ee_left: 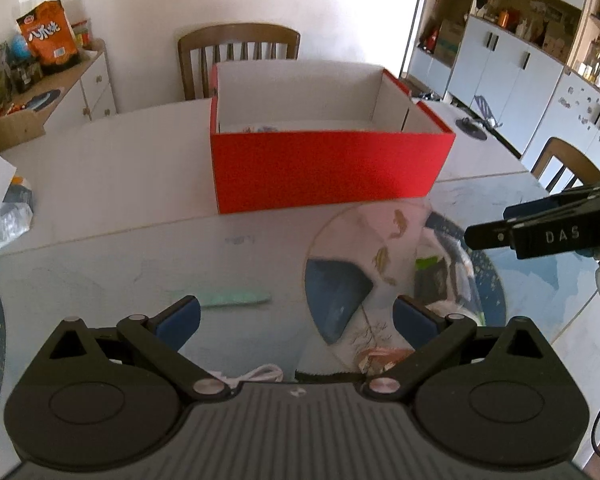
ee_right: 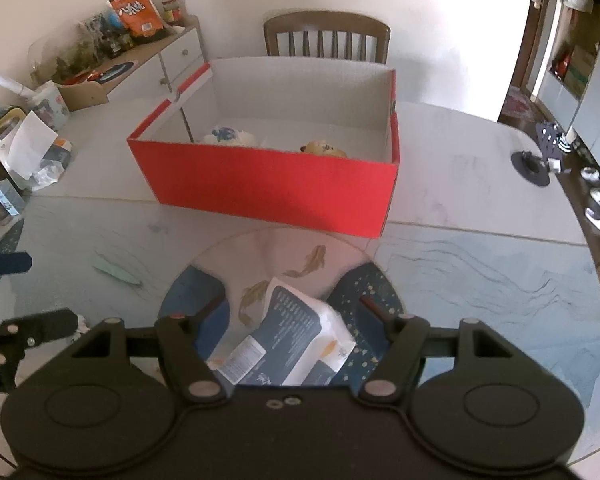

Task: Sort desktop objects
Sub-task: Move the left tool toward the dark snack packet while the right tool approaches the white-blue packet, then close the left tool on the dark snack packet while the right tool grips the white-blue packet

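Observation:
A red box (ee_left: 324, 168) with a white inside stands open on the table; in the right wrist view the box (ee_right: 268, 188) holds two small round items (ee_right: 230, 136). My left gripper (ee_left: 296, 320) is open and empty above the table. A pale green flat packet (ee_left: 232, 298) lies just ahead of its left finger; the packet also shows in the right wrist view (ee_right: 116, 270). My right gripper (ee_right: 296, 308) is open, its fingers on either side of a dark blue and white packet (ee_right: 288, 340) on a round fish-pattern mat (ee_right: 284, 256). It enters the left wrist view from the right (ee_left: 496, 234).
A white cable (ee_left: 256, 374) lies under my left gripper. Wooden chairs (ee_left: 238, 56) stand behind and right of the table. Bags and papers (ee_right: 32, 152) crowd the table's left edge. A black round item (ee_right: 534, 168) sits at the far right. A sideboard with snacks (ee_left: 48, 32) stands left.

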Action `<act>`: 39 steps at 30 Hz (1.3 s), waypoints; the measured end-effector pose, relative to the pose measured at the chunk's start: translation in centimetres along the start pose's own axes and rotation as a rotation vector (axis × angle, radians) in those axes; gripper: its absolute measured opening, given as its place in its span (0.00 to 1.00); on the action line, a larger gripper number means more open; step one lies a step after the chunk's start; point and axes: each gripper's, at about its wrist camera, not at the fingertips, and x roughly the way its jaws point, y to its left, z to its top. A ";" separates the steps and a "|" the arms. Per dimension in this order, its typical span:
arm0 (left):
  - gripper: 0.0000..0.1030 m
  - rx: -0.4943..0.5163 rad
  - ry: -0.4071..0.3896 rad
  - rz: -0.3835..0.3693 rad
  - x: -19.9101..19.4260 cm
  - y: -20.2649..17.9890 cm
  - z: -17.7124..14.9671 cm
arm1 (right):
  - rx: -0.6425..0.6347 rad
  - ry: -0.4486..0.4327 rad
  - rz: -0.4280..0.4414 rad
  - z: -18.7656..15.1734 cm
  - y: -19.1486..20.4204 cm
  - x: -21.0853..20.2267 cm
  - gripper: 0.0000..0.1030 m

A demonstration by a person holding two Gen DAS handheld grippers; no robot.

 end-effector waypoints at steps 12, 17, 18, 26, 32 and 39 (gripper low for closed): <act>1.00 0.017 0.069 0.012 1.8 0.1 -2.1 | -0.005 0.051 -0.004 -0.4 0.8 2.1 0.67; 0.99 0.037 0.069 0.015 1.9 -0.3 -3.3 | -0.007 0.065 -0.009 -0.6 0.8 2.8 0.67; 0.99 0.045 0.068 0.010 1.8 -0.5 -3.6 | -0.007 0.068 -0.011 -0.6 0.8 3.0 0.67; 0.99 0.058 0.065 -0.009 1.7 -1.3 -4.9 | -0.002 0.090 -0.045 -0.8 1.1 4.3 0.67; 0.92 0.054 0.074 -0.014 1.8 -1.3 -5.4 | -0.013 0.096 -0.137 -1.4 1.6 5.0 0.67; 0.83 0.074 0.096 -0.024 2.0 -1.4 -6.0 | -0.015 0.126 -0.166 -2.0 1.7 5.7 0.65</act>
